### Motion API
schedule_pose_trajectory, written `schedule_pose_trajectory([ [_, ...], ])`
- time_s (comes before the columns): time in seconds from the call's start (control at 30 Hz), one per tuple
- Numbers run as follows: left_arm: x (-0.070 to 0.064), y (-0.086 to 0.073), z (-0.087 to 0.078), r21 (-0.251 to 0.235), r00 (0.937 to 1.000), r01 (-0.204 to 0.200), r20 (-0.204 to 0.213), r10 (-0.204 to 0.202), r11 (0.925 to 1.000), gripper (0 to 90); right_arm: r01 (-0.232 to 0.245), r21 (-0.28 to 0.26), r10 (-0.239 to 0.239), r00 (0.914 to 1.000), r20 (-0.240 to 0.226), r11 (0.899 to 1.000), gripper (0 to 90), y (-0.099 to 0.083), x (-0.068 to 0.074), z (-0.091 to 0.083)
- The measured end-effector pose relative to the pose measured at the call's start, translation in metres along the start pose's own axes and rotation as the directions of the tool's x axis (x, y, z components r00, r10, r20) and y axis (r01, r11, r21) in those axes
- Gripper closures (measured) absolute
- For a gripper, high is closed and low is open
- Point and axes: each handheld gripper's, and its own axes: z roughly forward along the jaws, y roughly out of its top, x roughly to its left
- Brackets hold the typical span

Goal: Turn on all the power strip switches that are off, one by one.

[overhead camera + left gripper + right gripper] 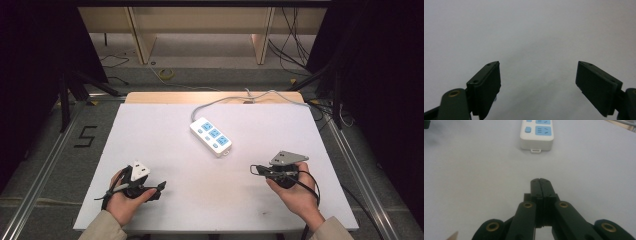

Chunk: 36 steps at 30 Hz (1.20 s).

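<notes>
A white table (150, 150) carries a white power strip (211, 136) with blue sockets, lying at a slant a little beyond the table's middle. Its grey cord (235, 98) runs off the far edge, where a strip of bare wood shows. In the right gripper view the strip's near end, with a small hanging tab, lies straight ahead of the jaws, with bare table between.

The left gripper (159, 188) sits near the near left corner, held in the person's left hand (122, 202), its jaws pointing right across the table. In the left gripper view the jaws stand spread wide — nothing between them but plain white surface. The right gripper (254, 169) is near the near right side, held in the right hand (295, 192), grey three-cornered plate on top, jaws pointing left. Its jaws are pressed together with nothing between them.

Open room is ample: the two grippers are well apart, the stretch of table between them is bare, and both are well apart from the power strip. The left and right table edges drop to a grey floor with metal rails (42, 165) alongside — a "5" (86, 136) is marked on the floor at left.
</notes>
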Motion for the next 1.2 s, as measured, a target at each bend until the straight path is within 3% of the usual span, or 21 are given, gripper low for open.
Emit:
schedule_pose_trajectory([
  [0.6,-0.002,0.000,0.001,0.000,1.0000,-0.001,0.003,0.001,1.0000,19.7,0.000,0.014,0.000,1.0000,-0.009,1.000,90.0,0.021,0.000,0.011],
  [1.2,-0.002,0.000,0.001,-0.002,1.0000,-0.009,0.001,0.009,1.0000,19.9,0.026,0.028,-0.025,0.9993,-0.026,0.999,90.0,0.052,0.002,0.034],
])
